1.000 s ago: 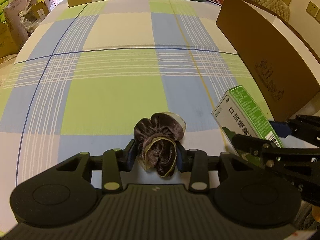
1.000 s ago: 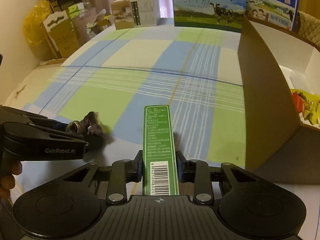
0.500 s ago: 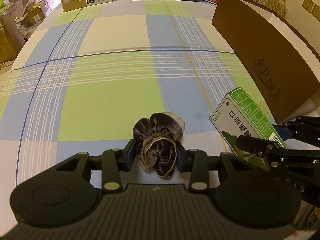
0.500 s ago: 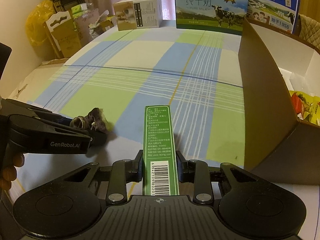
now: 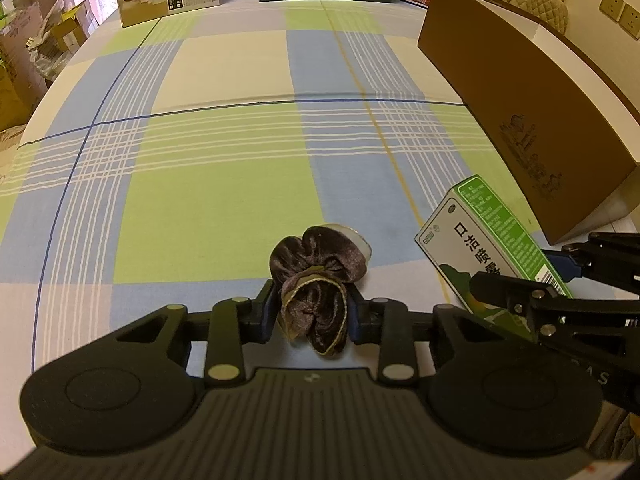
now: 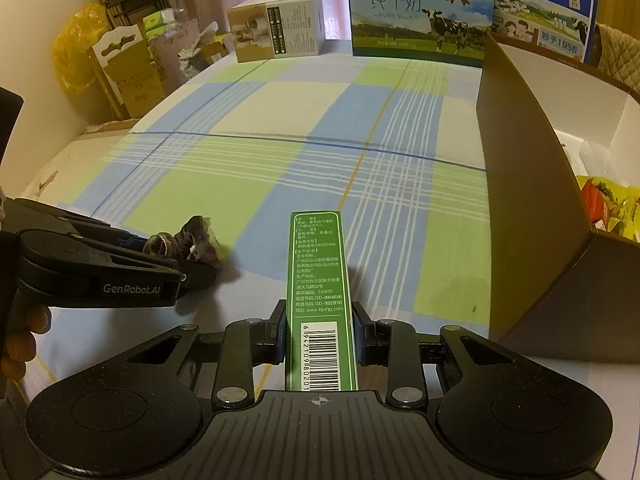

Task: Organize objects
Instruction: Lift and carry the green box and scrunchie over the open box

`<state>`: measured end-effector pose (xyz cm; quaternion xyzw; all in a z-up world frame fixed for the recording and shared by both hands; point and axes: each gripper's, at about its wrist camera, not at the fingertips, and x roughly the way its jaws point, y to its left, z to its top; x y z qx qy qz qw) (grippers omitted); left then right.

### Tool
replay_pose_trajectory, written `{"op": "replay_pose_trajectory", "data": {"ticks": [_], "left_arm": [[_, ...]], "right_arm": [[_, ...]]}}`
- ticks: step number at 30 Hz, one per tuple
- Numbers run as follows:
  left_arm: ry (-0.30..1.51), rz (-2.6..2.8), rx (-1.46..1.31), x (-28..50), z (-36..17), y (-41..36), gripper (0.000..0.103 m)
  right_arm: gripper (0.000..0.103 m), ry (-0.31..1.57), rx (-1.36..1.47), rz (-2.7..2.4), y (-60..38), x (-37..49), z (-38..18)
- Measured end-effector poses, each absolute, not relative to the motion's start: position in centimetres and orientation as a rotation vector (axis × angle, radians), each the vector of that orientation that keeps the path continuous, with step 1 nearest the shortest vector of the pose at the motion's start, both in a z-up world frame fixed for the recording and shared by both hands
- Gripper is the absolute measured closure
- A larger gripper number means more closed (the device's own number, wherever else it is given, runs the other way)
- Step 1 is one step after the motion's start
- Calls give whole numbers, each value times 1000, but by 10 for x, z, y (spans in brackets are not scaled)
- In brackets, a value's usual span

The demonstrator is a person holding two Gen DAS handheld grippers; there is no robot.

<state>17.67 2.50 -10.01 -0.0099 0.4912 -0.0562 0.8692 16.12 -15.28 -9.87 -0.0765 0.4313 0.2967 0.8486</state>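
A dark brown velvet scrunchie (image 5: 316, 268) sits between the pads of my left gripper (image 5: 314, 312). The jaws are closing and press on its sides, just above the checked cloth. A pale round piece (image 5: 359, 241) peeks out behind it. My right gripper (image 6: 320, 332) is shut on a long green box (image 6: 318, 264) with a barcode, which points forward. In the right wrist view the left gripper (image 6: 192, 258) and the scrunchie (image 6: 188, 238) lie to the left. From the left wrist, the green box (image 5: 484, 240) and the right gripper (image 5: 560, 276) show at the right.
A tall open brown carton (image 6: 520, 184) stands along the right, with colourful packets (image 6: 612, 204) inside. Milk cartons (image 6: 420, 12) and a beige box (image 6: 276, 26) line the far edge. Cardboard and bags (image 6: 120, 68) pile up beyond the left edge. A hand (image 6: 20, 340) holds the left gripper.
The left jaws have drawn in a little tighter on the scrunchie. The right gripper and the green box keep their place.
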Motion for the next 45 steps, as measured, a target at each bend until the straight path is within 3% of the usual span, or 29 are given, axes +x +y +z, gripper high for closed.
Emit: {"op": "replay_pose_trajectory", "data": {"ticks": [22,45], "left_arm": [[966,-143,-36,163,-77,19,76],[805,-227,-36,177,-1,-36,76]], "right_arm": [[76,827,-83,594,-171,150,-72],[76,644,104,551,-230,163,4]]}}
